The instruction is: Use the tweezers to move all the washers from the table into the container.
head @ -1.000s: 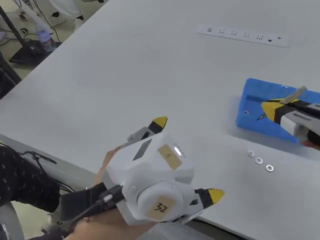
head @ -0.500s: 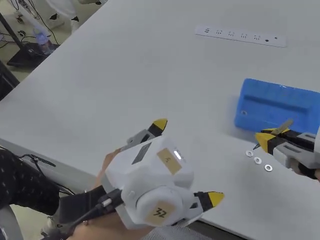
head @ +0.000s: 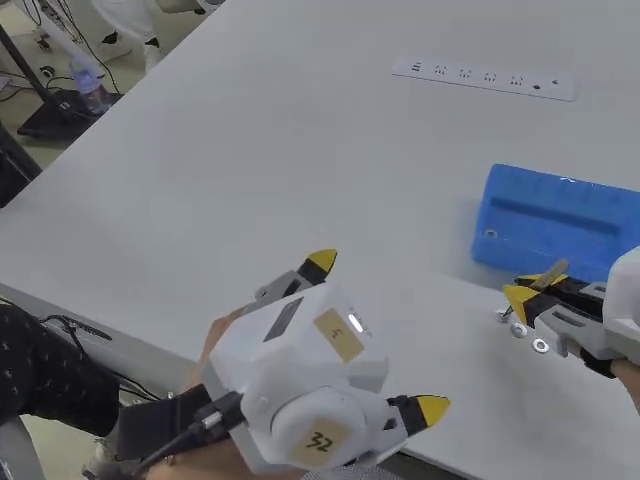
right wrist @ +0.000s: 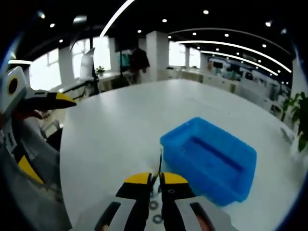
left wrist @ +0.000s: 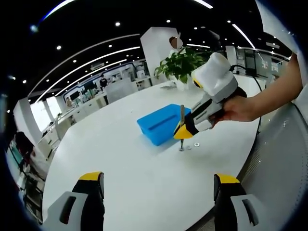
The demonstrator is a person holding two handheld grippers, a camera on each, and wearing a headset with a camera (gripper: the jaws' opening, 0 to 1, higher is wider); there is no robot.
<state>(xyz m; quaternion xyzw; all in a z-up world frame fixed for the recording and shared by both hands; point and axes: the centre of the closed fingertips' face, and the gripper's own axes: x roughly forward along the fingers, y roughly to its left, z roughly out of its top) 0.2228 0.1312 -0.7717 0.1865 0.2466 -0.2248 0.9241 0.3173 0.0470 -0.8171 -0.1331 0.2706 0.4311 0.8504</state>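
Three small metal washers (head: 518,330) lie in a row on the white table (head: 300,150), just in front of the blue container (head: 560,225). My right gripper (head: 522,297) is shut on metal tweezers (head: 549,274), whose tips point down at the washer nearest the left. From the right gripper view, the tweezers (right wrist: 159,166) run forward from the shut gripper (right wrist: 154,179), with washers (right wrist: 153,205) below and the container (right wrist: 211,161) ahead. My left gripper (head: 375,335) is open at the near table edge, holding nothing. Seen from the left gripper (left wrist: 159,185), the right gripper (left wrist: 185,131) stands over the washers (left wrist: 192,146).
A white power strip (head: 485,80) lies at the far side of the table. The near table edge (head: 120,335) runs under my left hand. Bare tabletop stretches left of the container. Chairs and cables stand on the floor at upper left (head: 60,90).
My right gripper with the tweezers has come off the blue container and down toward the near side, to the washers. The left gripper has stayed put.
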